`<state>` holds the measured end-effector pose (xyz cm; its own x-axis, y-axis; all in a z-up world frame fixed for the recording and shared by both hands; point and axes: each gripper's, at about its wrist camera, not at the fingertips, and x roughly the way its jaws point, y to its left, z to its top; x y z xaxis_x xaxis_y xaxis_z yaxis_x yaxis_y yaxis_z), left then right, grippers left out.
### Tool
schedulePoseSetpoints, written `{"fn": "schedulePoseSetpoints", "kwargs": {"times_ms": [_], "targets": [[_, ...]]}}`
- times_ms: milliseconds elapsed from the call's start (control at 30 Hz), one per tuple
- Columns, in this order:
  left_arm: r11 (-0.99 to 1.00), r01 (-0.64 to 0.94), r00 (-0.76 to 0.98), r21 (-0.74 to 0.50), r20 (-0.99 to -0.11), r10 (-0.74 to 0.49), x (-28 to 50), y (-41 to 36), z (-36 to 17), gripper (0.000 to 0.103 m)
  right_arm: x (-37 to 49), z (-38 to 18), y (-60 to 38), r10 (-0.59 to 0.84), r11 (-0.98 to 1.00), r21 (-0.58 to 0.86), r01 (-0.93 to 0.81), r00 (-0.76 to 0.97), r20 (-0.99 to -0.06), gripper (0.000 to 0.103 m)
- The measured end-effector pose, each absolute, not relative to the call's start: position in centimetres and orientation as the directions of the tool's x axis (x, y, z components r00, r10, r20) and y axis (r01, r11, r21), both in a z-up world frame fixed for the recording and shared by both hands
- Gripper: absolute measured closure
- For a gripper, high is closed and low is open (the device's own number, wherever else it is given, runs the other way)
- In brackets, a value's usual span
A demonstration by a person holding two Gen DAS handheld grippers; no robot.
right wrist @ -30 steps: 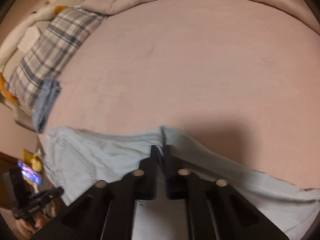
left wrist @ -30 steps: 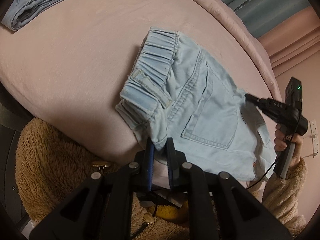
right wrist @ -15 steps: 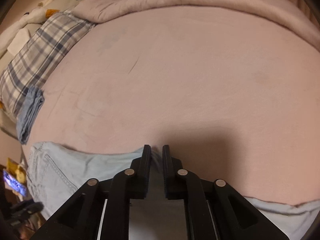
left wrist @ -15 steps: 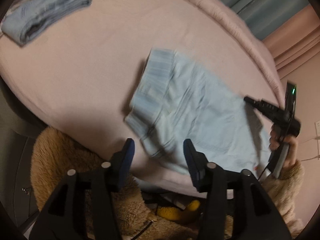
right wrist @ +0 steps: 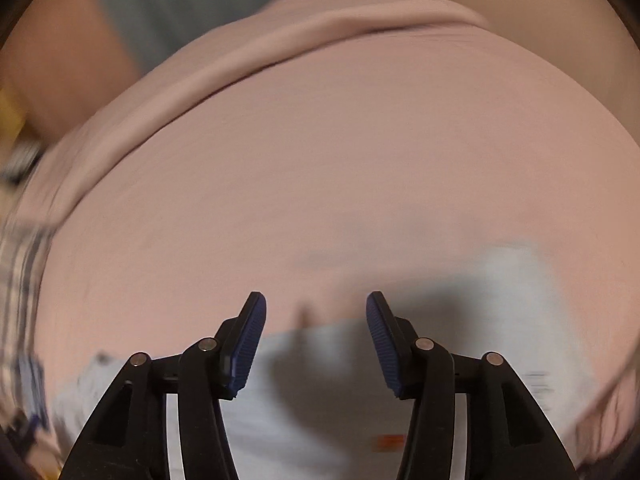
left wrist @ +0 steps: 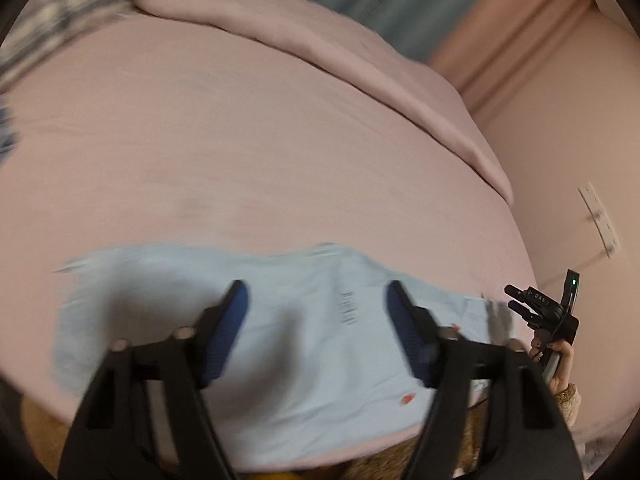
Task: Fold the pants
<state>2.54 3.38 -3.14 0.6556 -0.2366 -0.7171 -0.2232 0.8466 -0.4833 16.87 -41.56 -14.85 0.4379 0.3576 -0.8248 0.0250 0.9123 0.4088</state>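
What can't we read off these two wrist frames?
- Pants, left wrist view: motion blur wipes out seams and fold lines; near edge hidden behind the left gripper.
- Pants, right wrist view: smeared, cut off by the bottom edge and the right gripper.
- Plaid fabric: blurred at the frame edge, cannot be identified.

Pink bed sheet (left wrist: 280, 140) w/ rolled duvet (left wrist: 360, 64), plaid pillow (left wrist: 60, 20).

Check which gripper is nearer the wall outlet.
Right. The right gripper is at the bed's wall-side edge, below the wall outlet; the left gripper hangs over the pants. Both just opened, fingers empty.
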Motion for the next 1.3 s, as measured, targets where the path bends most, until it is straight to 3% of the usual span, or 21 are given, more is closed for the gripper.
{"fn": "schedulePoseSetpoints", "kwargs": {"times_ms": [133, 333, 500, 567, 600, 633, 867, 900, 933, 967, 1100, 1200, 1267, 1300], "targets": [[0.841, -0.165, 0.585, -0.515, -0.737, -0.337, 8.8, -0.2, -6.3, 0.07, 17.2, -16.4, -48.3, 0.216, 0.932, 0.322, 0.167, 0.457, -0.863, 0.041], [0.867, -0.206, 0.494, -0.453, -0.813, -0.307, 13.8, -2.3, -11.0, 0.082, 18.6, -19.3, -54.0, 0.256, 0.89, 0.387, 0.242, 0.436, -0.863, 0.041], [0.863, -0.205, 0.496, -0.461, -0.809, -0.315, 14.1, -2.4, -12.2, 0.084, 19.5, -19.8, -53.4, 0.322, 0.868, 0.448, 0.214, 0.445, -0.836, 0.041], [0.862, -0.213, 0.494, -0.46, -0.812, -0.311, 14.1, -2.6, -12.2, 0.087, 18.9, -19.7, -51.0, 0.335, 0.872, 0.452, 0.186, 0.447, -0.829, 0.063], [0.863, -0.218, 0.494, -0.456, -0.814, -0.305, 14.1, -2.6, -12.1, 0.09, 19.0, -19.7, -50.6, 0.333, 0.879, 0.445, 0.17, 0.45, -0.829, 0.085], [0.865, -0.22, 0.495, -0.451, -0.816, -0.3, 13.7, -2.3, -12.0, 0.092, 19.1, -19.8, -50.6, 0.328, 0.882, 0.44, 0.167, 0.452, -0.829, 0.085], [0.863, -0.226, 0.497, -0.451, -0.816, -0.296, 13.5, -2.5, -12.4, 0.092, 19.0, -17.6, -50.2, 0.281, 0.888, 0.428, 0.169, 0.538, -0.795, 0.089], [0.863, -0.227, 0.498, -0.452, -0.815, -0.296, 13.4, -2.5, -12.5, 0.092, 19.4, -18.3, -50.2, 0.273, 0.895, 0.413, 0.167, 0.527, -0.805, 0.091], [0.863, -0.227, 0.499, -0.451, -0.815, -0.295, 13.4, -2.5, -12.5, 0.092, 19.7, -18.7, -49.9, 0.257, 0.905, 0.391, 0.168, 0.518, -0.816, 0.102], [0.863, -0.225, 0.501, -0.452, -0.813, -0.295, 13.2, -2.4, -12.5, 0.092, 19.9, -19.5, -49.3, 0.206, 0.92, 0.341, 0.191, 0.503, -0.839, 0.103], [0.87, -0.22, 0.508, -0.441, -0.814, -0.283, 12.7, -2.7, -12.1, 0.092, 20.2, -21.4, -49.7, 0.219, 0.907, 0.362, 0.216, 0.493, -0.842, 0.103], [0.866, -0.207, 0.504, -0.455, -0.808, -0.305, 11.7, -3.2, -10.9, 0.084, 19.6, -20.4, -50.1, 0.215, 0.904, 0.369, 0.215, 0.515, -0.83, 0.103], [0.86, -0.169, 0.512, -0.481, -0.789, -0.341, 10.5, -3.7, -9.9, 0.077, 18.7, -19.3, -50.7, 0.222, 0.898, 0.383, 0.216, 0.529, -0.819, 0.096], [0.86, -0.154, 0.516, -0.487, -0.782, -0.35, 9.9, -3.9, -9.4, 0.073, 18.5, -18.7, -50.9, 0.222, 0.896, 0.388, 0.215, 0.541, -0.811, 0.087]]}}
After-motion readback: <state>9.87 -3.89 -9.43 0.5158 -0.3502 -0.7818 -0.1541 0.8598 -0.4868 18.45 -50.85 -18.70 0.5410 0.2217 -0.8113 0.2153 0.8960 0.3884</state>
